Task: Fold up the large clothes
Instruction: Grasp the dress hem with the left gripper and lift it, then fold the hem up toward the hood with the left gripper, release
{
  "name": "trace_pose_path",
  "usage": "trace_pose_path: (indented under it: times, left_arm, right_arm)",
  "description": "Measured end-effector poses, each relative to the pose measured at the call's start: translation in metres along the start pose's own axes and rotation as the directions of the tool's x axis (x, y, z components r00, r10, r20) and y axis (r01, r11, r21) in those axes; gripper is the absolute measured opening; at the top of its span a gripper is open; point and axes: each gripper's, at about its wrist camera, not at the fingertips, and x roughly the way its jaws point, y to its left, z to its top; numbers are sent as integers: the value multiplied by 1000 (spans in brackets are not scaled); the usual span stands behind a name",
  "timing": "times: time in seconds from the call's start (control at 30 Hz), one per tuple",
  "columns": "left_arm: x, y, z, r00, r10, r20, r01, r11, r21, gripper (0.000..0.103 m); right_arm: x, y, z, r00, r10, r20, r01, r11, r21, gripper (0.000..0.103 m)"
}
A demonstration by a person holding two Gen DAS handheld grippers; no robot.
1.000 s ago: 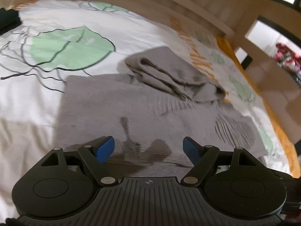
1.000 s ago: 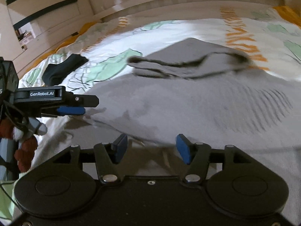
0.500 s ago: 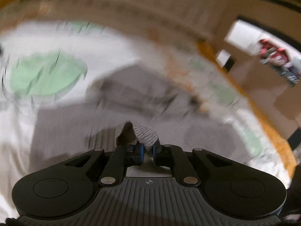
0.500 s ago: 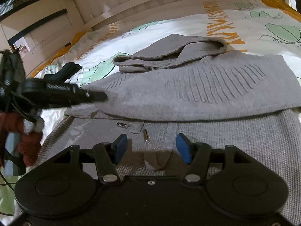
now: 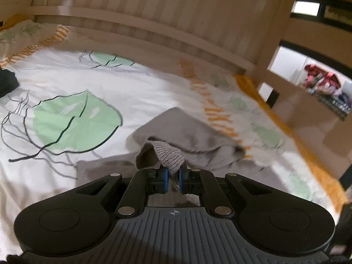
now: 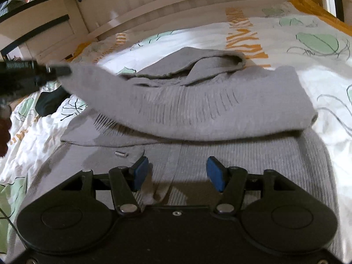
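A grey sweater (image 6: 198,110) lies on the bed (image 6: 286,37), whose cover is white with green leaves, with a wooden headboard (image 5: 154,22) behind it, a dark garment (image 6: 49,102) off to the left on the cover, and a small metal piece (image 6: 120,153) lying on the knit just ahead of the right gripper (image 6: 177,173). The left gripper (image 5: 172,180) has its jaws clamped on a fold of the sweater's ribbed edge, holding it raised above the bed so a flap stretches across the rest of the garment. The right gripper's jaws stand wide apart, low over the sweater's lower part with the knit between and beneath them; I cannot tell if they touch it.
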Motion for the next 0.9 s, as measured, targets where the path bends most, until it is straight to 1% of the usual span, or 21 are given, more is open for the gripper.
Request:
trace_pose_path:
  times: [0.1, 0.17, 0.2, 0.27, 0.3, 0.33, 0.37, 0.4, 0.47, 0.5, 0.53, 0.57, 0.6, 0.63, 0.73, 0.77, 0.9]
  left_arm:
    - [1, 10, -4, 999, 29, -14, -30, 1000, -7, 8]
    - [4, 18, -6, 999, 49, -17, -49, 998, -32, 8]
    - [5, 21, -8, 998, 57, -21, -57, 998, -40, 8]
    - [9, 25, -12, 997, 70, -43, -72, 997, -35, 8]
    - [12, 27, -15, 996, 74, -59, -76, 997, -29, 9]
    - [14, 29, -18, 994, 79, -73, -81, 996, -24, 9]
    - [17, 30, -23, 993, 83, -88, -85, 996, -21, 9]
    - [19, 32, -27, 991, 89, -103, -91, 996, -20, 11]
    - [22, 36, -36, 987, 101, -128, -105, 994, -24, 12]
    - [23, 38, -39, 985, 103, -138, -108, 994, -26, 13]
    - [24, 40, -43, 984, 102, -143, -107, 994, -28, 13]
    - [24, 42, -46, 985, 100, -144, -105, 994, -28, 16]
    - [24, 42, -49, 985, 99, -141, -104, 994, -27, 18]
    - [24, 43, -51, 986, 97, -134, -101, 995, -22, 18]
    - [26, 44, -55, 988, 87, -127, -91, 996, -26, 21]
    - [26, 45, -56, 989, 86, -122, -91, 995, -29, 22]
    - [27, 42, -60, 990, 98, -101, -101, 995, -18, 24]
  right_arm:
    - [-1, -10, 7, 999, -28, 36, 28, 1000, 0, 69]
    - [0, -26, 13, 996, -62, 57, 62, 998, 12, 70]
    - [0, -35, 15, 993, -100, 66, 99, 995, 21, 70]
    - [-4, -54, 17, 972, -216, 90, 211, 975, 63, 70]
    - [-9, -65, 17, 961, -258, 98, 248, 963, 109, 66]
    - [-14, -77, 15, 962, -254, 98, 235, 957, 173, 58]
    - [-20, -87, 11, 965, -243, 96, 214, 947, 241, 58]
    - [-25, -92, 7, 963, -251, 96, 217, 937, 273, 58]
    - [-32, -92, 1, 957, -271, 99, 237, 934, 268, 59]
    - [-34, -90, -1, 953, -288, 91, 256, 929, 266, 63]
    - [-34, -91, -1, 946, -319, 57, 292, 916, 275, 66]
    - [-36, -93, -1, 946, -322, 43, 296, 910, 291, 65]
    - [-41, -94, -2, 946, -320, 57, 287, 904, 316, 65]
    - [-47, -92, -1, 940, -330, 85, 286, 900, 328, 66]
    - [-60, -76, 12, 925, -339, 175, 286, 920, 267, 67]
    - [-58, -72, 19, 928, -324, 185, 277, 930, 243, 69]
    - [-36, -61, 41, 942, -285, 174, 259, 953, 160, 69]
